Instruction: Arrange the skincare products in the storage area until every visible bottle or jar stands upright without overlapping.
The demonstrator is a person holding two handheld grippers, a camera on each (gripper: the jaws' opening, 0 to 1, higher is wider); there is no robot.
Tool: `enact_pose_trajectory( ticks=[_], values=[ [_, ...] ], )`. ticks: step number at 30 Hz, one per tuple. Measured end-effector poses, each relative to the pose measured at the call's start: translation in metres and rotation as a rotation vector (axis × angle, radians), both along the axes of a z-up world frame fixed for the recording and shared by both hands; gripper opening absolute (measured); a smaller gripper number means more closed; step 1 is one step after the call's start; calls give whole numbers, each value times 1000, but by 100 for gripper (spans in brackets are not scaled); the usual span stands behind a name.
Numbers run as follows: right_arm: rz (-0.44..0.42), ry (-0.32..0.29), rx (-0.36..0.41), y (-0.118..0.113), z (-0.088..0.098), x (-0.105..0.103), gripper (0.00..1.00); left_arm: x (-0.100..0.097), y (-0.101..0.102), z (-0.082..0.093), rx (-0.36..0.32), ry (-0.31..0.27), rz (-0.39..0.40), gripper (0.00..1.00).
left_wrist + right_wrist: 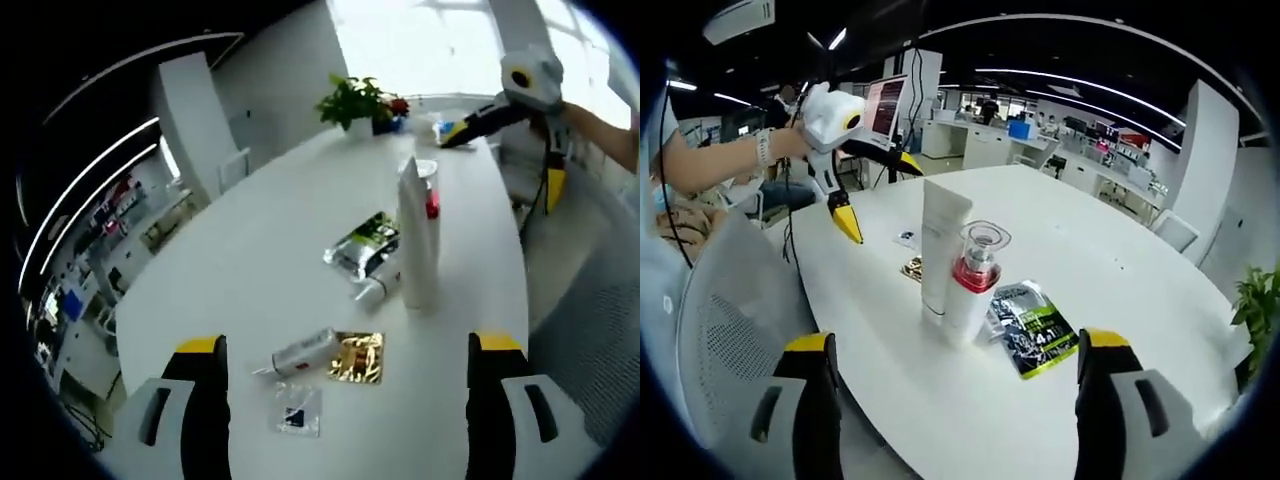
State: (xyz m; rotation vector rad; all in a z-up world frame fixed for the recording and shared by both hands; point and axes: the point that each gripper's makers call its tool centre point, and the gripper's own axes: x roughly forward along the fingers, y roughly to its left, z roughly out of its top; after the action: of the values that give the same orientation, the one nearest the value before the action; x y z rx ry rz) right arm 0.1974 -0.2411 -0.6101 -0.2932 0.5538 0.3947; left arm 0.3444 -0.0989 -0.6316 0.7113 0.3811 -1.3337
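Note:
A tall white tube (415, 235) stands upright mid-table, with a clear pump bottle with a red band (431, 198) right behind it. Beside them lie a silver-green sachet (365, 243) and a small bottle (375, 290) on its side. Nearer me lie a silver tube (305, 352), a gold sachet (358, 357) and a small clear sachet (298, 412). My left gripper (347, 343) is open above these near items. In the right gripper view the white tube (940, 250), pump bottle (975, 275) and sachet (1033, 327) stand ahead of my open right gripper (955, 340).
The round white table (250, 260) carries a potted plant (358, 100) at its far end. A mesh chair (730, 330) stands by the table edge. The right gripper (500, 165) shows across the table, and the left gripper (880, 195) is held by a hand (780, 145).

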Motion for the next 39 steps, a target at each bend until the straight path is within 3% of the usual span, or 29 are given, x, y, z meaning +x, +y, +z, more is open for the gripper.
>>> enact_pose_trajectory(
  ticks=[9, 13, 23, 28, 39],
  values=[
    [-11, 9, -3, -4, -3, 7, 100, 27, -3, -17, 102, -21, -79, 84],
    [-8, 20, -11, -4, -6, 9, 100, 40, -4, -25, 138, 3, -91, 66],
    [-23, 44, -6, -6, -14, 9, 100, 59, -5, -47, 248, 34, -167, 45],
    [-40, 54, -6, -10, -17, 9, 100, 70, 2, -70, 392, 28, -207, 46],
    [-65, 102, -2, -13, -32, 3, 100, 85, -8, -88, 499, 23, -298, 41]
  ],
)
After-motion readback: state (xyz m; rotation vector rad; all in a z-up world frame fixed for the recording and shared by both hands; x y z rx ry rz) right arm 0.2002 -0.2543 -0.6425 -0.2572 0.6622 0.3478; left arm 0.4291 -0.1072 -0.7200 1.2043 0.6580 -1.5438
